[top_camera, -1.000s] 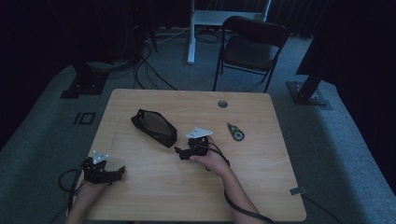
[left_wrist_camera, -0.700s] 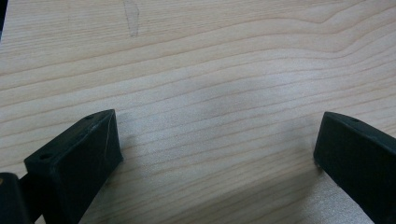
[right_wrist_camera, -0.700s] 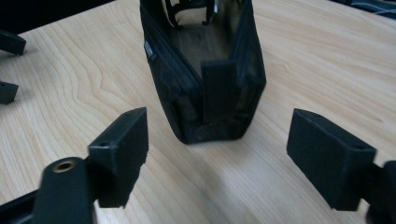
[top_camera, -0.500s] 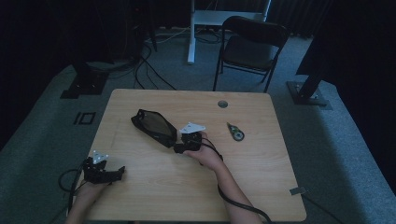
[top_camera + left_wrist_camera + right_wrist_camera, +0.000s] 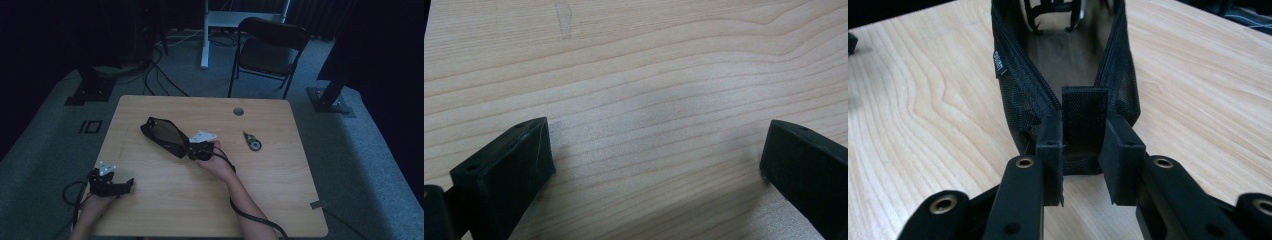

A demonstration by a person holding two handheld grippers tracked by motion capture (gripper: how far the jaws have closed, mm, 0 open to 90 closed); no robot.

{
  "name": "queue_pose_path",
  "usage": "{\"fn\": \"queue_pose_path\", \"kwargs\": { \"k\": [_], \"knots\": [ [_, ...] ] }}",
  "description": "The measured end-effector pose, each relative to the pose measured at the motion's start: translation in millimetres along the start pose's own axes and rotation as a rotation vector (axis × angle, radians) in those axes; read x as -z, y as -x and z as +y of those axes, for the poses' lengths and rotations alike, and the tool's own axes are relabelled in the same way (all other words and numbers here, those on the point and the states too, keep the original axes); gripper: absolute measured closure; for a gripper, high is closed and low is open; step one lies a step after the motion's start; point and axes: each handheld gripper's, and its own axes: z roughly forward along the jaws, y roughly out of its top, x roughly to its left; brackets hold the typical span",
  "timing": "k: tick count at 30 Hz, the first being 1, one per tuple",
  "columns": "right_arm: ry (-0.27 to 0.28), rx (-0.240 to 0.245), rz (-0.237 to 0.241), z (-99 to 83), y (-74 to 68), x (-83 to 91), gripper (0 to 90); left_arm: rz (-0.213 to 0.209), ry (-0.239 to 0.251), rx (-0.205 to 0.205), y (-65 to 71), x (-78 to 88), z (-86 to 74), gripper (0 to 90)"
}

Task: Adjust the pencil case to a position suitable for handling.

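A dim room with grey carpet, a black folding chair and floor cables surrounds the light wooden table. On it lies the black mesh zip pouch, open along its top, its near end directly ahead of the right gripper. That gripper's jaws have just been closing and now pinch the pouch's black fabric end tab, one pad on each side of it. The left gripper rests near the table's near-left corner, jaws spread wide over bare wood with nothing between them, well apart from the pouch. A small green-and-black tape dispenser sits to the right of the right hand, with bare tabletop all around it.
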Motion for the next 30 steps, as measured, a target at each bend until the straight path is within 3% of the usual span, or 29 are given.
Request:
{"fn": "queue_pose_path", "kwargs": {
  "k": [6,12,30],
  "knots": [
    [-0.016,0.008,0.010,-0.3,0.9,2.3,72.9,0.000,0.000,0.000,0.0,0.0,0.0,0.7],
    [-0.012,-0.016,0.016,-4.1,3.2,6.6,72.9,0.000,0.000,0.000,0.0,0.0,0.0,0.7],
    [-0.015,-0.046,-0.019,-17.8,12.7,29.6,73.0,0.000,0.000,0.000,0.0,0.0,0.0,0.7]
  ]
}}
